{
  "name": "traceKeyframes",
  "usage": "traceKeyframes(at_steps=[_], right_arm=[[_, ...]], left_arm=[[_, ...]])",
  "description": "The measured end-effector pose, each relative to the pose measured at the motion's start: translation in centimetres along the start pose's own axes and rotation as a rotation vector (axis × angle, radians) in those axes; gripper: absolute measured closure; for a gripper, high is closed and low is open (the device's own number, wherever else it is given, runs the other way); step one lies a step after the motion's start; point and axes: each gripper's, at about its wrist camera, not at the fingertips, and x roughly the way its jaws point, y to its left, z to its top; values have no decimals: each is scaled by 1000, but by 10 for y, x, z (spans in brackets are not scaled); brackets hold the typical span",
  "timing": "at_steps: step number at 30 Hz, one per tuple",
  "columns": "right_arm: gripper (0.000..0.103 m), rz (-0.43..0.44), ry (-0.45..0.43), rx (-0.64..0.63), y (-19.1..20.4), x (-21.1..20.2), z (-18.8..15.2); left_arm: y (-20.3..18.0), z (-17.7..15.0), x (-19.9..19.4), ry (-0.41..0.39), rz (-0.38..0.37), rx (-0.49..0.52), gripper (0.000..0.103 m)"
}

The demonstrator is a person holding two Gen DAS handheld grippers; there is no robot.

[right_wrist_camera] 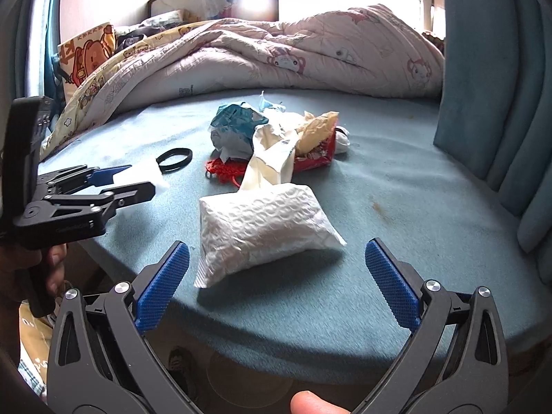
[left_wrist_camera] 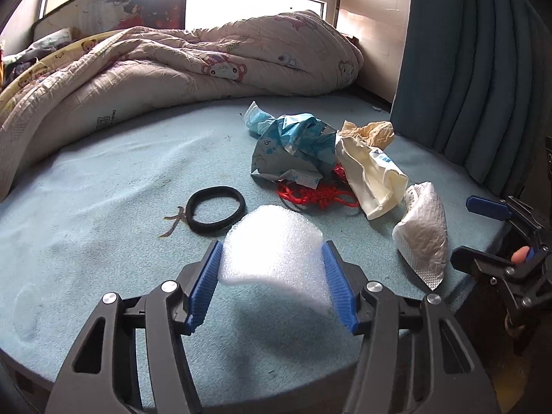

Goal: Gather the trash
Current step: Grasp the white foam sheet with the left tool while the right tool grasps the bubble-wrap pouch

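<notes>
- Pinching a white foam sheet between their blue pads, the left tongs hold it bowed and lifted off the blue bed sheet; the pads press its two side edges.
- The foam is thin, fine-pored and translucent white; in the right wrist view only a pale blur of it shows past the left tongs at 9 o'clock.
- The right tongs stand wide apart with nothing between the pads, hovering just short of a white embossed paper packet, which lies near the bed's front edge.
- Only the left wrist view shows the right tongs from the side, at 3 o'clock, apart from the packet.
- Only the right wrist view shows a red snack wrapper at 12 o'clock behind the trash heap, and a fingertip at 6 o'clock.
- The heap sits mid-bed: a crumpled blue-and-white wrapper, a cream plastic bag, a tan tissue and a red knotted cord.
- A black hair tie lies at 11 o'clock from the foam.
- A rumpled cartoon-print quilt fills the far side, with a teal curtain at 2 o'clock.
</notes>
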Motion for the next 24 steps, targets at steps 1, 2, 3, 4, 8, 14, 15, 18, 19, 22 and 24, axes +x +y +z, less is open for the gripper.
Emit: traceKeyframes(at_steps=[1,2,3,4,8,14,15,18,19,22,24], right_arm=[[5,5,5,-12,2,7,3],[5,4,15,-21,3,14,6],[5,5,26,-27,2,22,7],[5,2,41,-26,1,29,9],[5,45,58,3,-4,45,9],[20,94,30,49,-7,38,7],[20,90,26,48,-6,34,7],[20,74,6,26,1,16,7],[20,68,-2,19,3,8,8],[20,70,-25,1,12,-17,8],[20,76,-44,-19,20,-38,5]], left_arm=[[3,-2,-6,-4,7,1,46],[6,-4,-12,-9,14,3,46],[8,-6,-17,-11,19,7,46],[10,-9,-22,-11,23,9,46],[15,-17,-37,-14,26,16,47],[16,-28,-52,-23,21,10,47],[16,-29,-54,-23,19,11,47],[12,-31,-63,-24,9,17,47],[11,-32,-67,-26,6,20,47],[6,-34,-80,-34,-5,24,47],[1,-36,-91,-41,-13,27,47]])
